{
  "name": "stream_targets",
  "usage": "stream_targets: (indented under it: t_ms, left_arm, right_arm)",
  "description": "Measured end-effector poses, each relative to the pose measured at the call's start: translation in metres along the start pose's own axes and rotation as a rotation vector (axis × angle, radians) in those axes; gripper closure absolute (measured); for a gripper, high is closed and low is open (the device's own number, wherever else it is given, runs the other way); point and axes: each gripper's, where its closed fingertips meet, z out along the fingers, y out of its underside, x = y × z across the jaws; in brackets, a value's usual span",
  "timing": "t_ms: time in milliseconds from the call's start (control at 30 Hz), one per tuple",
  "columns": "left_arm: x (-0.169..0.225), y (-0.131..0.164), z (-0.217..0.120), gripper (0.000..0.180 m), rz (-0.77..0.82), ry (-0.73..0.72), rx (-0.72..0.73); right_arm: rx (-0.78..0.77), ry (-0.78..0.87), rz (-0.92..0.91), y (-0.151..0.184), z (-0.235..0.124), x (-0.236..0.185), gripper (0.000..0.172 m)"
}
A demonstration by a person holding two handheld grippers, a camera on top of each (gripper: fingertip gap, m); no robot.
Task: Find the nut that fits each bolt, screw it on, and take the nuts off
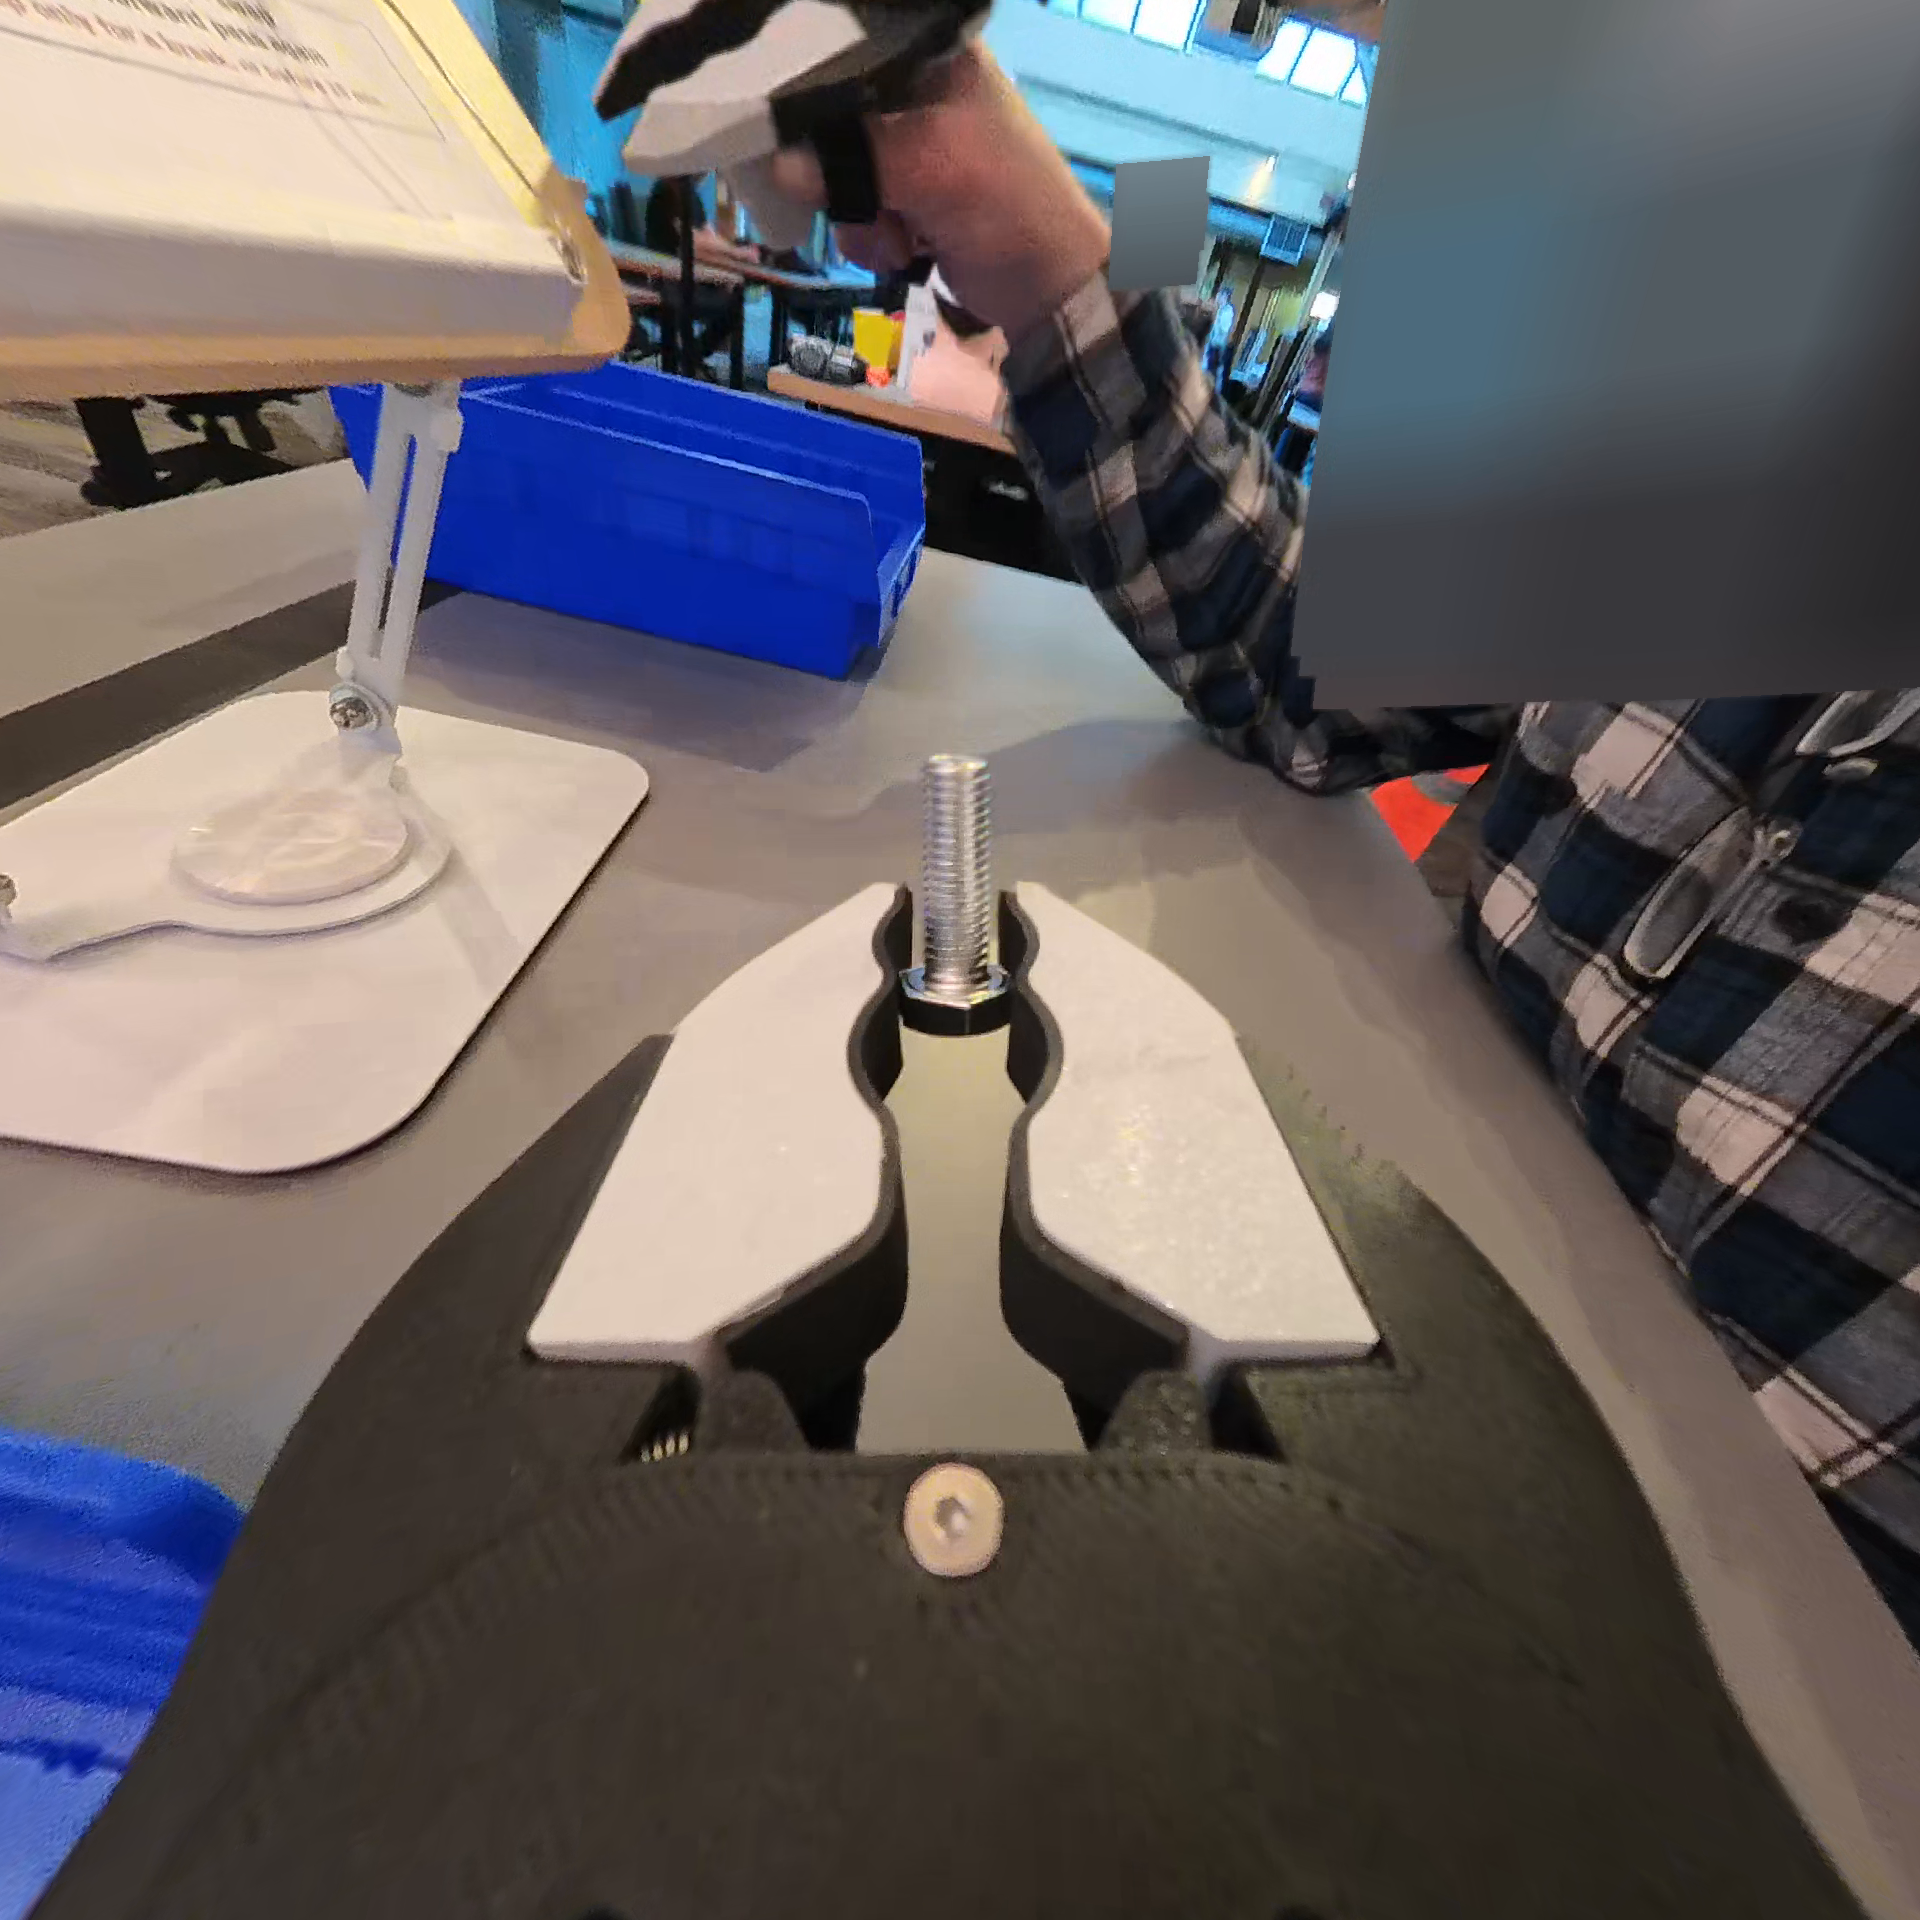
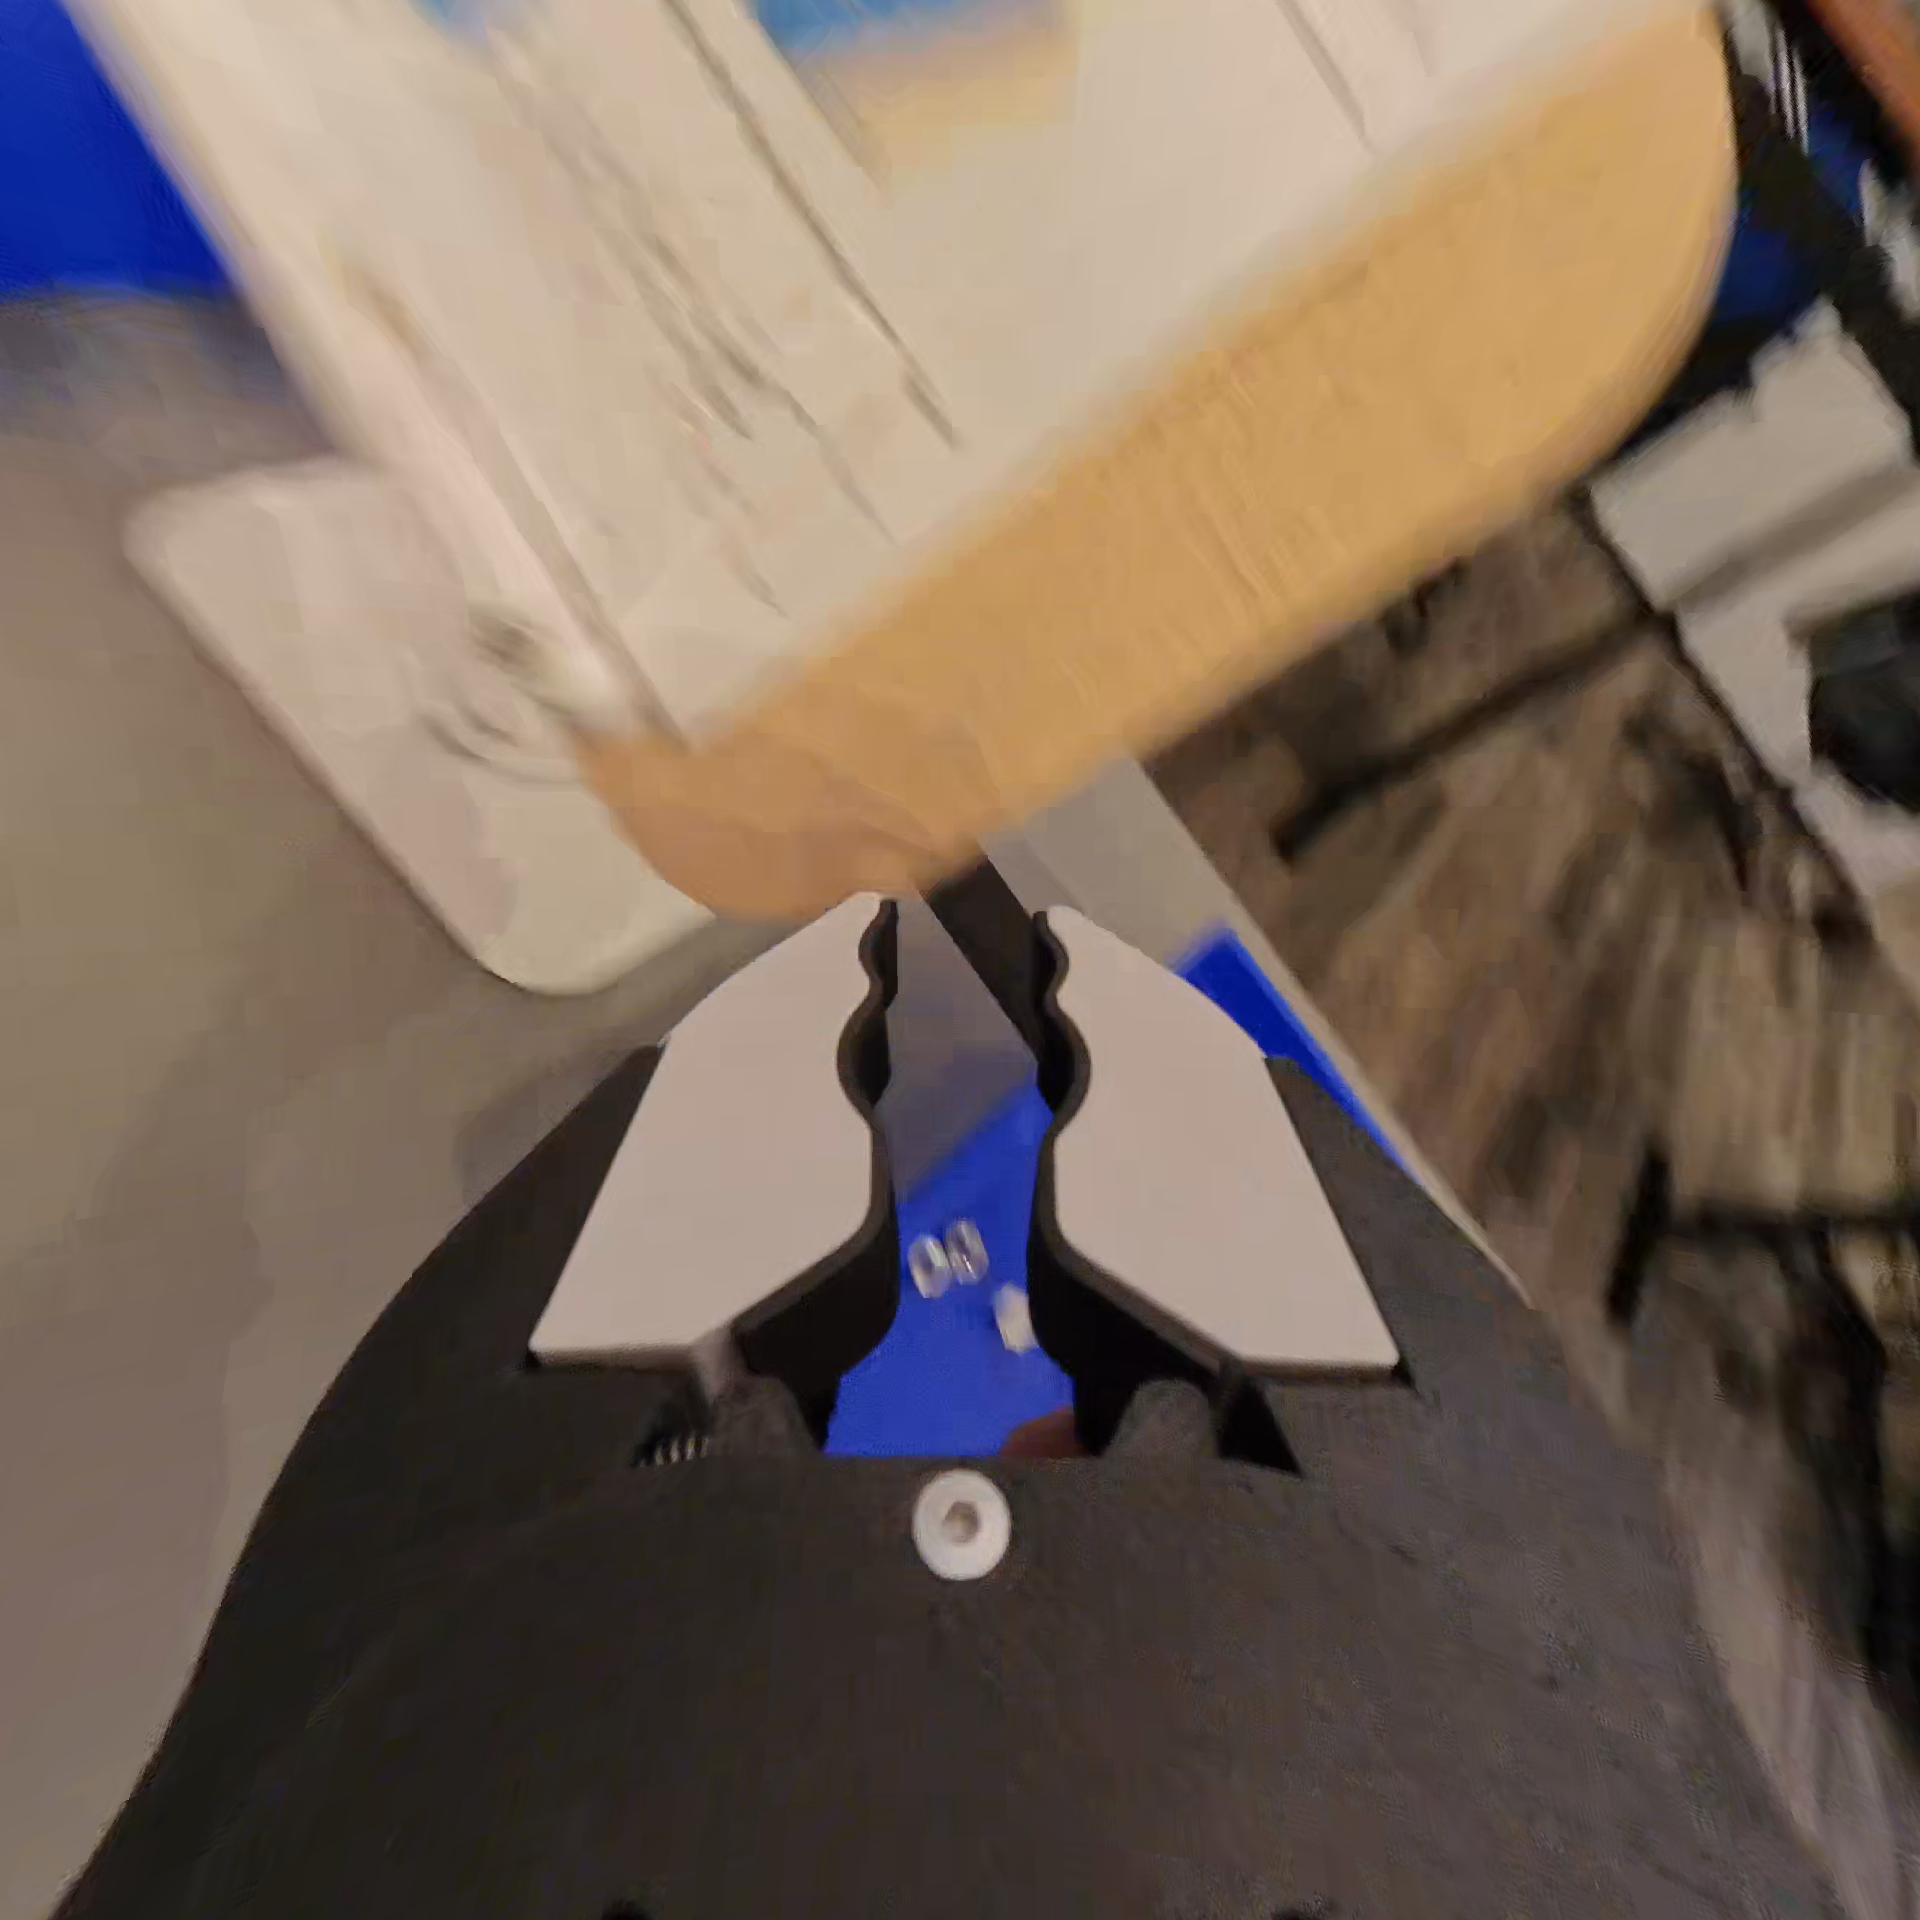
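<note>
Grey tabletop [image 1: 1091, 727] fills mid-frame, where the left tongs [image 1: 956, 940] clamp an upright silver bolt [image 1: 956, 831] by its head. Upper centre, the right tongs [image 2: 961, 935] hang narrowly parted, gripping nothing, above nuts [image 2: 948, 1262] in a blue bin [image 1: 665, 520].

Bright even indoor light, soft shadows, right wrist view motion-blurred

A large open hall, likely an exhibition or workshop floor, is stretching out at twelve o'clock: high windows [image 1: 1309, 52] are letting in daylight and cluttered tables [image 1: 883, 400] are standing far off. Nearer, a grey table [image 1: 1143, 831] is carrying a blue bin [image 1: 665, 520] and a document stand [image 1: 312, 914].
</note>
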Motion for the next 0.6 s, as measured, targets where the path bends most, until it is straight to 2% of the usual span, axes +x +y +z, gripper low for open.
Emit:
stream_targets:
  t_ms: [33,133,233,300,367,467,600]
  left_arm:
    - [0.0,-0.002,0.0,0.165,-0.013,0.004,0.016]
    - [0.001,-0.007,0.001,0.165,-0.052,0.025,0.057]
    - [0.004,-0.007,0.005,0.165,-0.067,0.049,0.072]
    - [0.006,-0.007,0.009,0.165,-0.067,0.062,0.075]
    - [0.009,-0.01,0.011,0.165,-0.053,0.068,0.101]
    - [0.012,-0.013,0.013,0.165,-0.041,0.082,0.114]
    - [0.015,-0.012,0.016,0.165,-0.032,0.09,0.108]
  right_arm:
    - [0.1,-0.059,-0.058,-0.026,-0.005,-0.025,0.148]
    - [0.362,-0.326,-0.184,-0.086,-0.019,-0.121,0.151]
    - [0.501,-0.651,-0.15,-0.117,-0.023,-0.212,0.149]
    - [0.58,-0.808,-0.088,-0.13,-0.02,-0.255,0.148]
    - [0.6,-0.935,-0.006,-0.136,-0.013,-0.285,0.143]
    - [0.619,-1.05,0.111,-0.141,-0.002,-0.307,0.143]
    - [0.581,-1.128,0.143,-0.137,0.012,-0.329,0.148]
